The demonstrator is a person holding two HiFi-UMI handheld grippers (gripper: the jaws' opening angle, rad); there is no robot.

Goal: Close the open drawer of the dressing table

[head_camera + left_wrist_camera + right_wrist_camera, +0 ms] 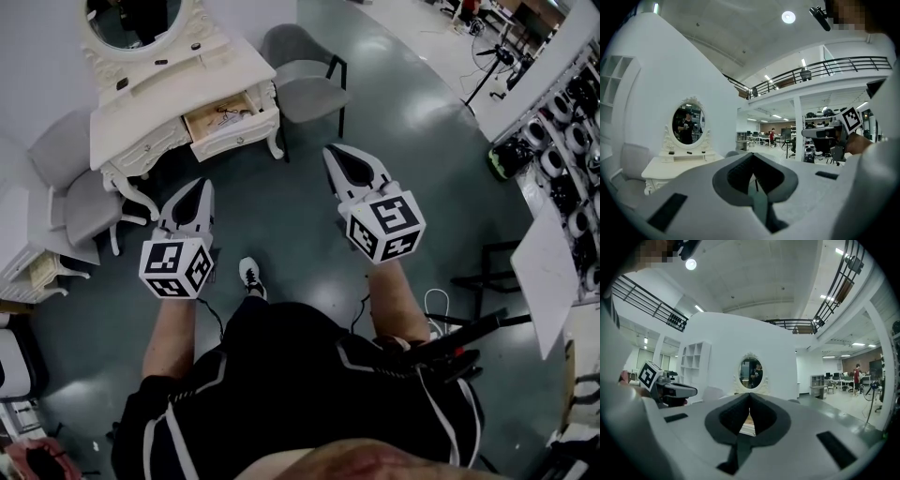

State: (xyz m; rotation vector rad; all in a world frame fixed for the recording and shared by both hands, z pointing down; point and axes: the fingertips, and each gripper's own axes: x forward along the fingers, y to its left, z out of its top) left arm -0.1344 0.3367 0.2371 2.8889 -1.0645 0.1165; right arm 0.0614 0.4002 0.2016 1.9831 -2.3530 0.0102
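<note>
The white dressing table [141, 103] with an oval mirror [136, 23] stands at the upper left of the head view. Its right drawer [232, 119] is pulled out, with small items inside. My left gripper [202, 185] is shut and empty, held in the air short of the table's front. My right gripper [337, 151] is also shut and empty, to the right of the drawer and apart from it. The left gripper view shows the table [670, 165] and mirror [686, 124] ahead. In the right gripper view the drawer [747, 427] peeks between the fingers below the mirror [751, 373].
A grey chair [302, 75] stands right of the table, another [73, 183] at its left. Shelves of equipment [562, 122] and a tripod [489, 70] line the right side. A white panel [546, 272] leans at the right. The person's shoe [250, 276] is on the floor.
</note>
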